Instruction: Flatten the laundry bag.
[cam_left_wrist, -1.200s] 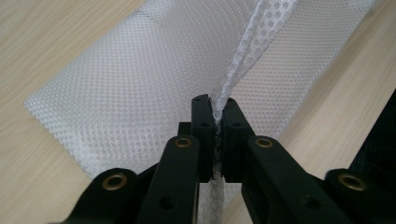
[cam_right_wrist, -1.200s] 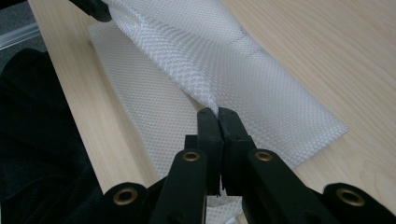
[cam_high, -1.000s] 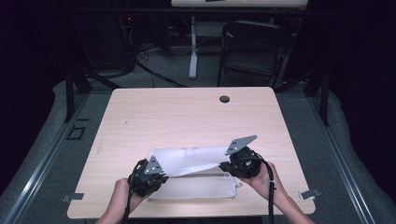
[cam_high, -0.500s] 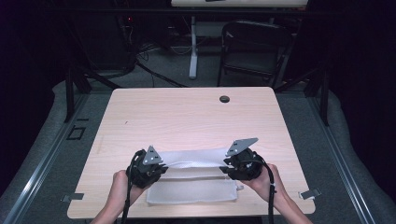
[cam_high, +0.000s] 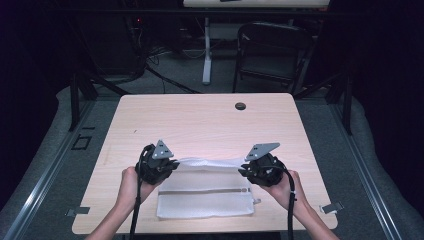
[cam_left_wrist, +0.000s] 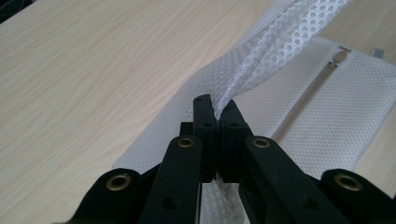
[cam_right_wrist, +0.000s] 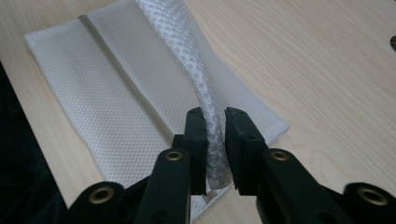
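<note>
Left hand-held gripper (cam_high: 167, 167) pinches the far-left edge of the white mesh zipper bag (cam_high: 205, 197), jaws pressed tight on the fabric. Right hand-held gripper (cam_high: 248, 171) has the far-right edge bunched between its jaws, which have just been closing; pads look to be on the mesh. Compared with a second ago, the lifted flap is lower and pulled nearer the person, folding over the bag's near half, zipper (cam_high: 207, 191) showing. Bag lies at the near edge of the desk (cam_high: 200, 120). Fold looks about half done; next, lay the edge down.
</note>
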